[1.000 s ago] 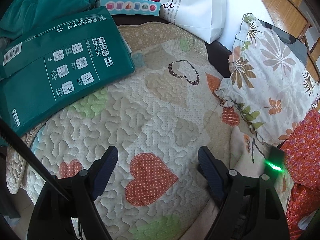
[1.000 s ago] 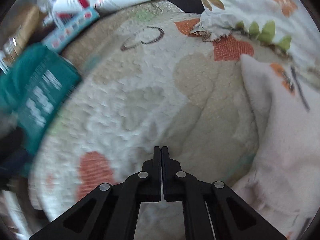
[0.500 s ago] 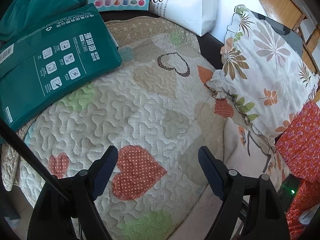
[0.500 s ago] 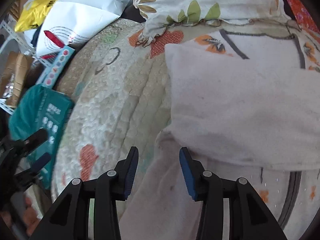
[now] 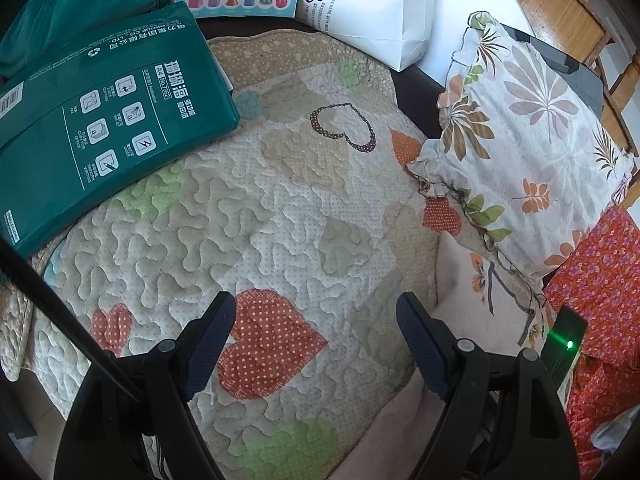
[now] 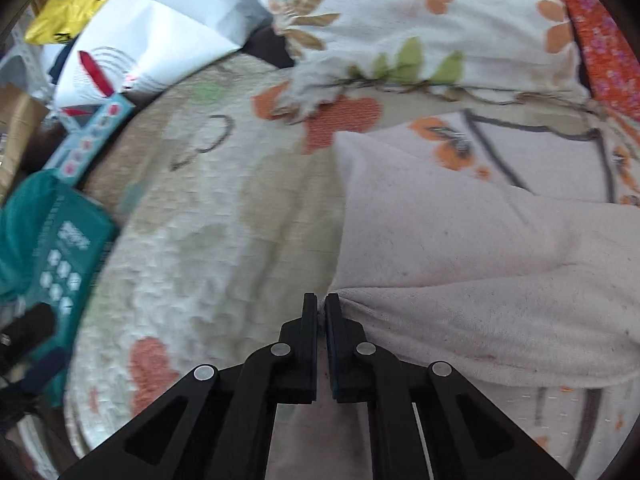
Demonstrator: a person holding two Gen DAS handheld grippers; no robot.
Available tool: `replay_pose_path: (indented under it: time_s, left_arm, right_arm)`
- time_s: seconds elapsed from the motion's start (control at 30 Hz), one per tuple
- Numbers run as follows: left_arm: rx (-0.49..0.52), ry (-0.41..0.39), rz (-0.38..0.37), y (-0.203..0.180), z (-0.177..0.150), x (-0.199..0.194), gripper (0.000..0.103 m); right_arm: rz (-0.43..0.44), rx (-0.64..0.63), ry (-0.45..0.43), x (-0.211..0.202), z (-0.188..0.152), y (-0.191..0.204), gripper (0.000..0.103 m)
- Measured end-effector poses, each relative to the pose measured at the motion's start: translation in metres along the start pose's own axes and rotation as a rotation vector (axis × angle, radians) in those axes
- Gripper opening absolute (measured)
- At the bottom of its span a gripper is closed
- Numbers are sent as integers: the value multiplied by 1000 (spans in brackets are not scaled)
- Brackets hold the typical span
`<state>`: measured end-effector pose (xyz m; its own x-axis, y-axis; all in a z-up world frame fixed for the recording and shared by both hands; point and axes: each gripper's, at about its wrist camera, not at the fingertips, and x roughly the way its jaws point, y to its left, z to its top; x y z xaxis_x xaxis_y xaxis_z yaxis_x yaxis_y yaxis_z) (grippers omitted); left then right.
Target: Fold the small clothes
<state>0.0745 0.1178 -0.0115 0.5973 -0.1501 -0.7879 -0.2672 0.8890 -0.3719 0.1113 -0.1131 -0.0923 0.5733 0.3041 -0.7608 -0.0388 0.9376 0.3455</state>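
Note:
A small cream garment [image 6: 460,248] with orange prints and grey trim lies on the quilted heart-pattern mat [image 6: 208,240], partly folded over itself. My right gripper [image 6: 321,304] is shut on the garment's left edge, where the fabric bunches at the fingertips. In the left wrist view the same garment [image 5: 480,304] lies at the lower right of the mat [image 5: 248,216]. My left gripper [image 5: 316,320] is open and empty above the mat, left of the garment.
A green paper box [image 5: 100,120] lies on the mat's far left. A white bag [image 5: 368,4] stands at the back. A leaf-print pillow [image 5: 528,148] and red floral cloth [image 5: 600,288] lie along the right.
My right gripper opened half a second ago, then closed on the garment's left edge. The left gripper shifted slightly and stayed open.

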Motion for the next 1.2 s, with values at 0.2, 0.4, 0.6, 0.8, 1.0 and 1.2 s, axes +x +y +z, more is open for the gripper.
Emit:
replay_pose_path:
  time_s: [0.2,0.4,0.6,0.8,1.0,1.2]
  left_arm:
    - [13,8,22,-1,-1,5,81]
    - [28,19,14,-2,-2,6,81]
    - [43,44,7,-3,-7,8,81]
    - [57,59,-1,-14,-14,12,81]
    - [92,65,2,-35,-22,18,81]
    - [135,83,-1,-60,-32,28,81]
  right_arm:
    - [88,8,70,29,-6,9,6]
    - [197,64,105,-27,-8,-18,30]
    - [-27,71,-32,-139,-7,-111,41]
    - [-424,140,-127,-211,-7,-217,50]
    - [-329,185,-69,-203,-27,-245,50]
    - [-332,-69,-8,-188,-40,-211,51]
